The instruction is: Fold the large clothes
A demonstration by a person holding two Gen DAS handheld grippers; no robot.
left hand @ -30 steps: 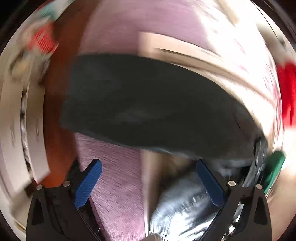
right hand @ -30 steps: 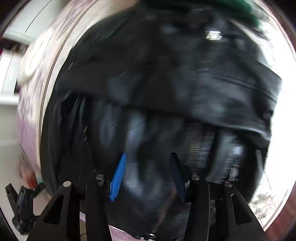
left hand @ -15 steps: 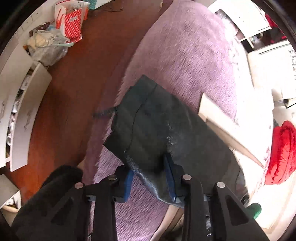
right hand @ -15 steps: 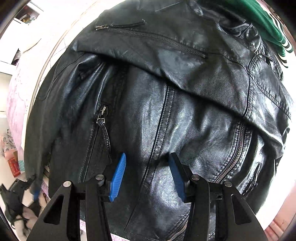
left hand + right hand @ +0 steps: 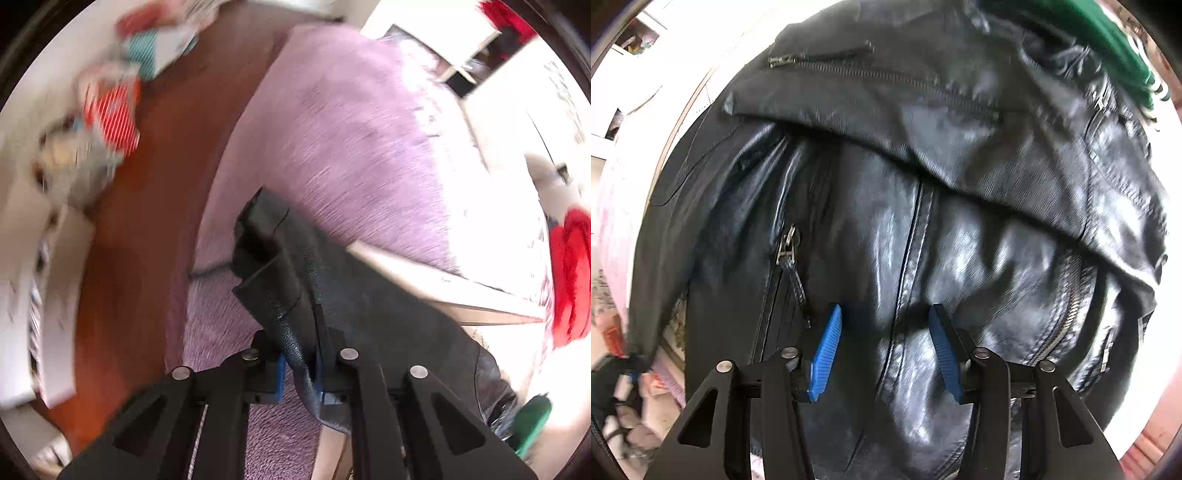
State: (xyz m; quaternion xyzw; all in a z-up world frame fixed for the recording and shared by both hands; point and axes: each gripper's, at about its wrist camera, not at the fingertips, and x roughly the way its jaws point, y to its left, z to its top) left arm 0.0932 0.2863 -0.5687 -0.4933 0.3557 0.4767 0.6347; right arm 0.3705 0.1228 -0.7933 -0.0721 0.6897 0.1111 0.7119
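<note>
The left hand-held gripper [image 5: 299,373] is clenched on a fold of the black leather jacket [image 5: 332,295], which trails ahead of it across the purple bed cover [image 5: 351,129]. The right hand-held gripper [image 5: 884,349] hangs released just over the jacket's front seam [image 5: 912,258], fingers straddling it.

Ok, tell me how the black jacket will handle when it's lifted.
The jacket will probably flop rather than hold shape: it hangs in soft folds from the left gripper. Its glossy surface suggests it may slip between the pads. The thick panels and metal zips hint at some weight, so the lifted edge may sag.
</note>
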